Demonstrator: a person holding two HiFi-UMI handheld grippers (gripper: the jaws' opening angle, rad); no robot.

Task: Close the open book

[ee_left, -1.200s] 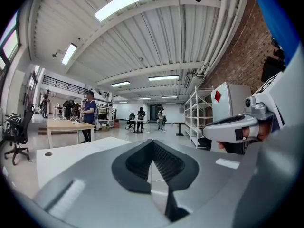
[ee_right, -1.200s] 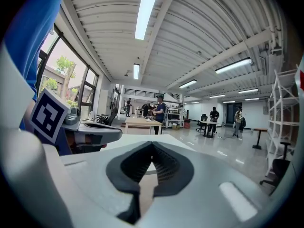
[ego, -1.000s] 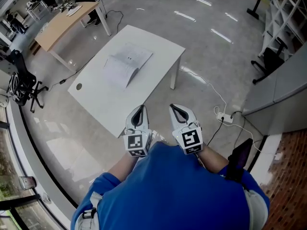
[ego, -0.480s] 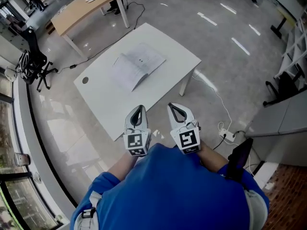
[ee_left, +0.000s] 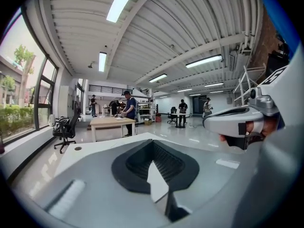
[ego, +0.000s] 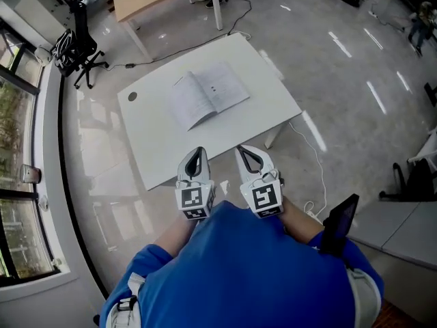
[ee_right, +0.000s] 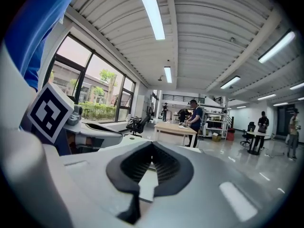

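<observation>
I get bright, even light from the ceiling tube lamps (ee_right: 152, 8), plus daylight through the windows (ee_right: 90, 80) on the left. The glossy floor (ego: 355, 60) throws back streaks of glare. Both gripper views bend hard towards their dark round edges (fisheye), and whatever sits nearest the lens looks soft. The head view stays sharp.

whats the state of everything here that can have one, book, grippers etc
book: open, lying flat on the white table, pages up
left gripper: shut, nothing between its jaws, clear of the book
right gripper: shut, nothing between its jaws, clear of the book
</observation>
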